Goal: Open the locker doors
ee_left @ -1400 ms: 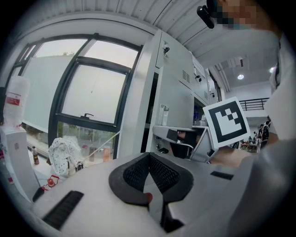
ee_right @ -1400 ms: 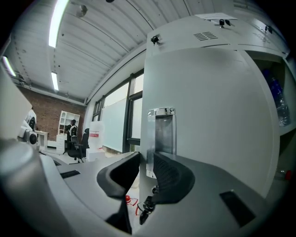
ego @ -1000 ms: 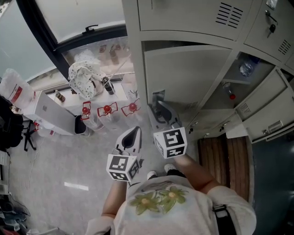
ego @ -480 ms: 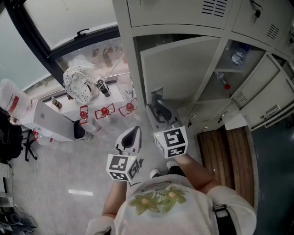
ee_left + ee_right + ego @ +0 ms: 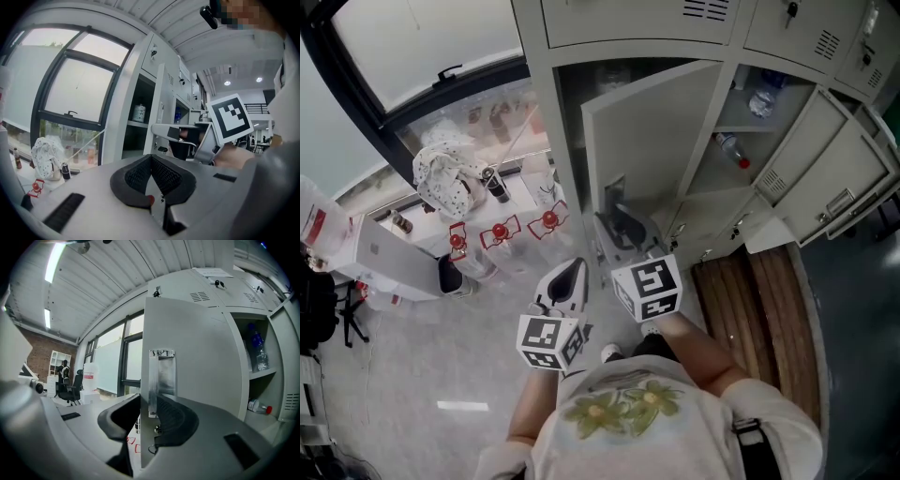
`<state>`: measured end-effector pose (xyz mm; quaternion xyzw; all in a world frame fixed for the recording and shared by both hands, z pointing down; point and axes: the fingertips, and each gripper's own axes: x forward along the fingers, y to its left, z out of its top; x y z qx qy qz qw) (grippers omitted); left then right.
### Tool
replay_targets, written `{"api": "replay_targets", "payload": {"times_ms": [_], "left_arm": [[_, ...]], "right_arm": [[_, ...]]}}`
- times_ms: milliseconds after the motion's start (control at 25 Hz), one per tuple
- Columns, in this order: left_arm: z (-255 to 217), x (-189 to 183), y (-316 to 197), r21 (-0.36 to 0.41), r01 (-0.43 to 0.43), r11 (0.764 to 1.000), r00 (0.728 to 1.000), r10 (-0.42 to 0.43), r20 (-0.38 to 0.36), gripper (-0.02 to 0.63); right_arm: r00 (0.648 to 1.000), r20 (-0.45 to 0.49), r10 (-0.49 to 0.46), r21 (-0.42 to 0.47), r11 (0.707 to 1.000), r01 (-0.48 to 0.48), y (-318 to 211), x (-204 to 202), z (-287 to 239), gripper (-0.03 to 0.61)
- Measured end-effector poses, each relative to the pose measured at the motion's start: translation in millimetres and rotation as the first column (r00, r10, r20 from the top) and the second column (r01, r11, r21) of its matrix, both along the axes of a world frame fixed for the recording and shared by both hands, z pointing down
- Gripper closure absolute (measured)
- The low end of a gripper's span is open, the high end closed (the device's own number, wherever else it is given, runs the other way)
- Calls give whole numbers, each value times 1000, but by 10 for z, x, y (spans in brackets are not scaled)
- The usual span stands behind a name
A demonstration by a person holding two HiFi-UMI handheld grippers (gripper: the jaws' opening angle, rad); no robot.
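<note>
Right gripper (image 5: 149,411) clamped the centre-frame locker door (image 5: 197,352) by its edge; door stood partly open. Left gripper (image 5: 151,165) was pinched shut, empty. Top-row lockers (image 5: 628,21) were unopened.

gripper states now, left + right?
Left hand-held gripper: closed, nothing in it.
Right hand-held gripper: closed on the free edge of the locker door.

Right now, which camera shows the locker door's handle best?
The right gripper view: the handle stands large and centred, just above the right claw gripping the door. The head view shows it small, from above; the left gripper view shows only the door's edge.
</note>
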<state>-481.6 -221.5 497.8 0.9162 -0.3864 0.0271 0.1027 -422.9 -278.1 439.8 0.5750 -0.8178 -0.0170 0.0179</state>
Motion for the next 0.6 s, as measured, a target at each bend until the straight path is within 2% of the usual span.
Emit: {"api": "replay_targets", "payload": {"times_ms": [440,600], "left_arm": [[-4,130,78,4,-57,998,998,57,5,584],[7,93,96,4,-42,999,999,42,12,584]], "right_arm": [[1000,8,12,-4,1000,-12,184,98,-1,456],[1000,17,14,8,1000,-14,270,148,4,454]]}}
